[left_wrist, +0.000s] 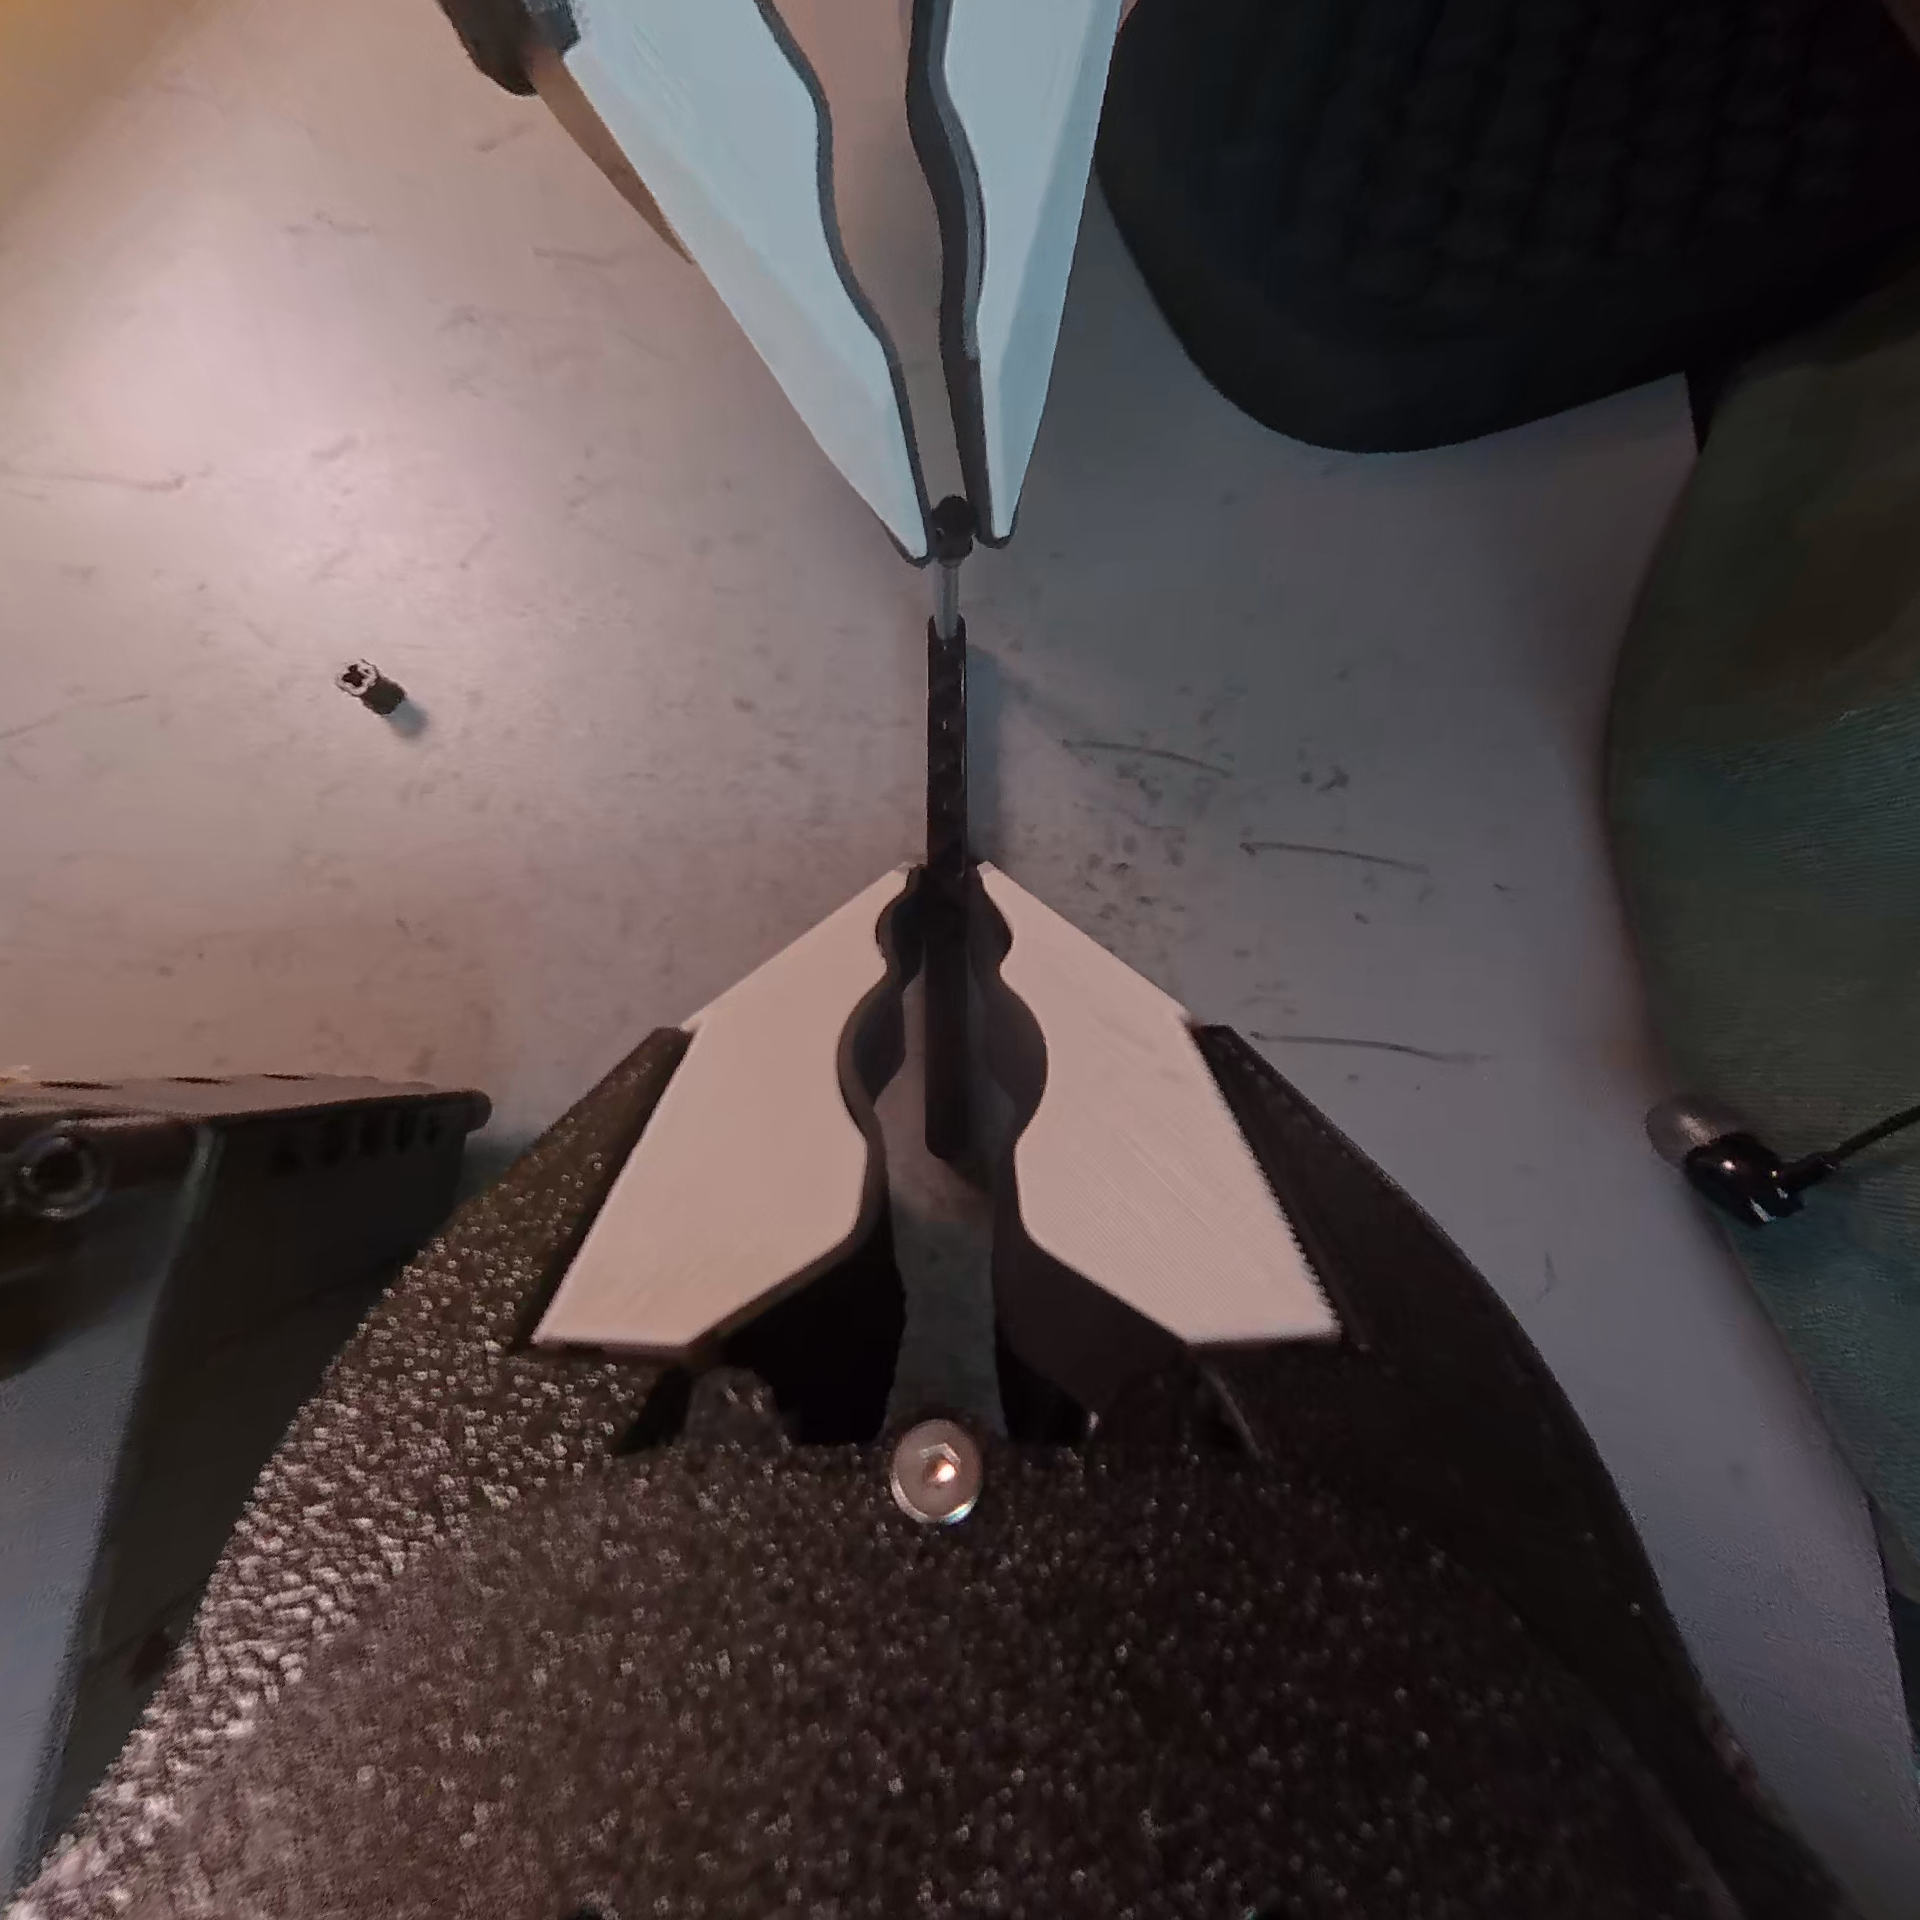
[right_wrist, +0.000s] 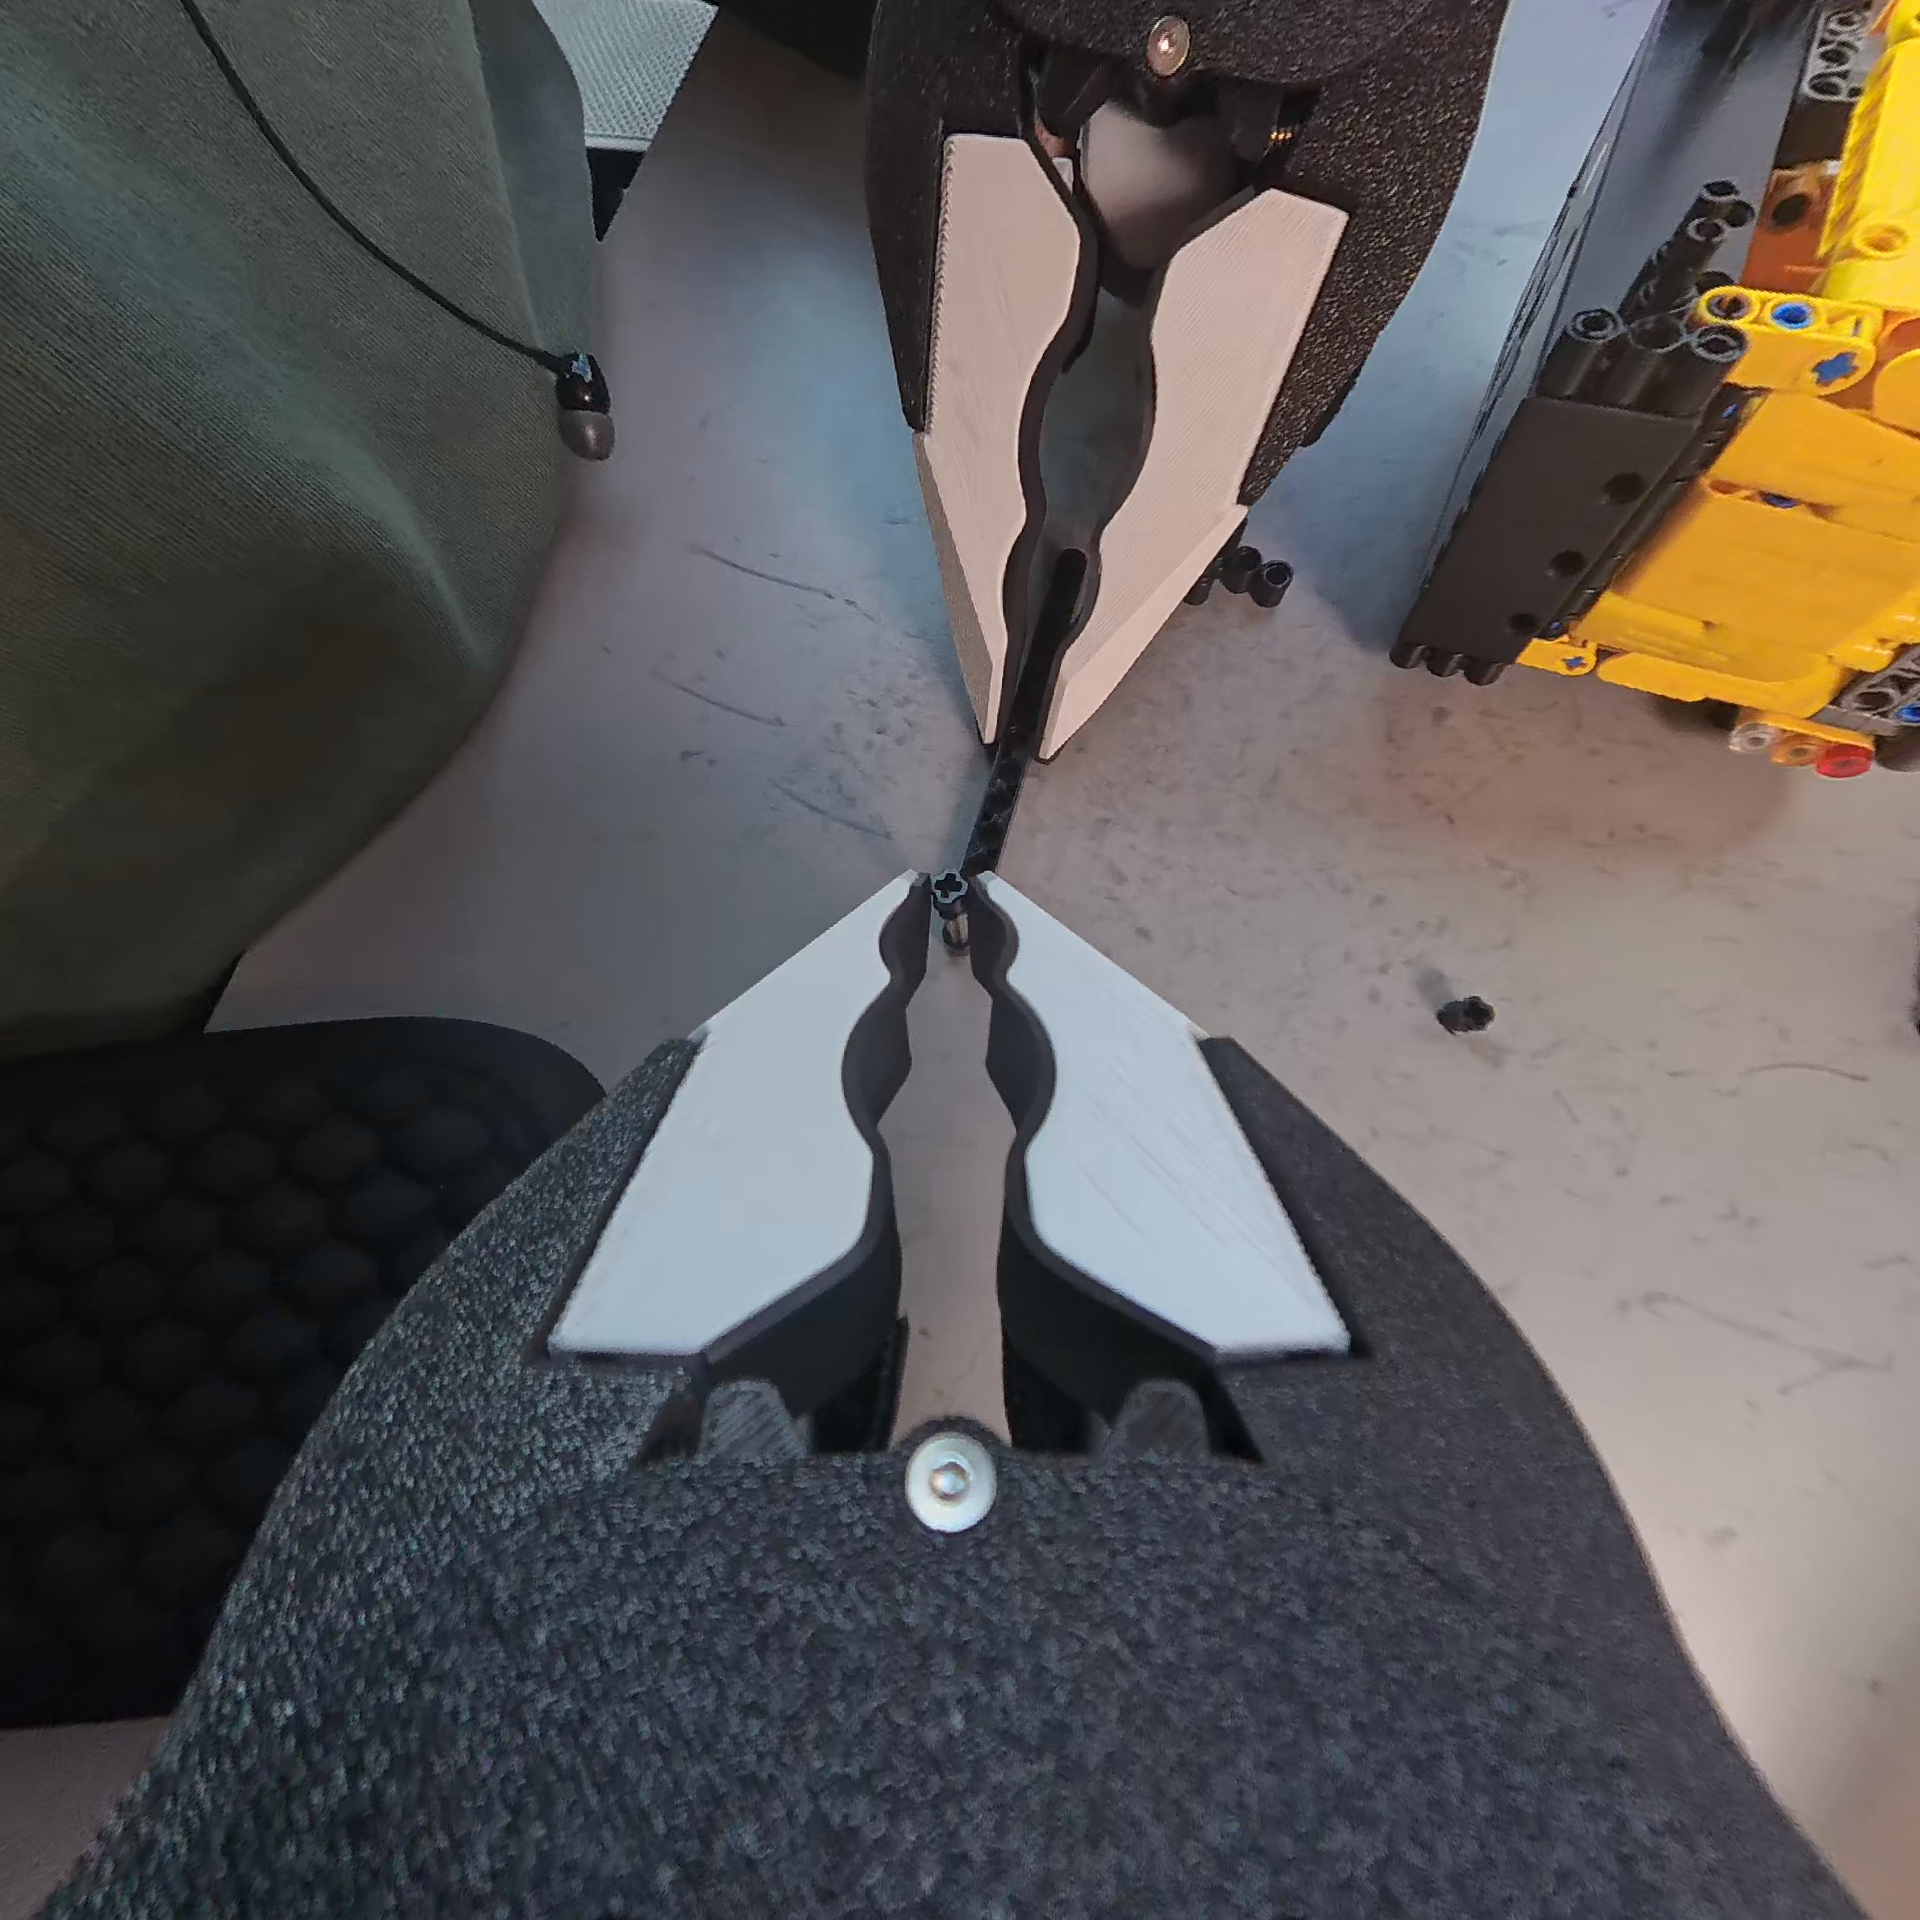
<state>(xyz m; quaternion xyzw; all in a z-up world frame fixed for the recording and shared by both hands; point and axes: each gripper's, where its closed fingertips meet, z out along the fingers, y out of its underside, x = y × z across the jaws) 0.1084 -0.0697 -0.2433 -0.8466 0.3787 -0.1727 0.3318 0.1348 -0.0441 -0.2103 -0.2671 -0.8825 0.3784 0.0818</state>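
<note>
The left gripper (left_wrist: 943, 883) has its jaws closed narrowly on a thin black beam with holes (left_wrist: 945, 769), which runs lengthwise between the 2 white fingers and sticks out past their tips toward the far side. Facing it, the right gripper (left_wrist: 951, 540) comes in from the far side, and its jaws pinch a small black pin (left_wrist: 950, 516) right at the tips; a short grey end of the pin points at the beam's far end, touching it or just short of it.

In the right wrist view the same meeting shows from the other side: the right gripper (right_wrist: 951, 894) grips the pin (right_wrist: 951, 889), whose cross-shaped end faces the camera, and the beam (right_wrist: 997, 790) slants away into the left gripper (right_wrist: 1013, 732).

All of this hangs just above a scuffed white table (left_wrist: 312, 416). A second small black pin (left_wrist: 366, 686) lies loose on the table, well to the left in the left wrist view. A yellow and black brick-built model (right_wrist: 1714, 468) stands at the far right in the right wrist view, with a few black connectors (right_wrist: 1252, 577) beside the left gripper's fingers. A green cloth (right_wrist: 208, 520) with a dark cord lies at the left, and a black padded cushion (right_wrist: 208, 1299) near it
</note>
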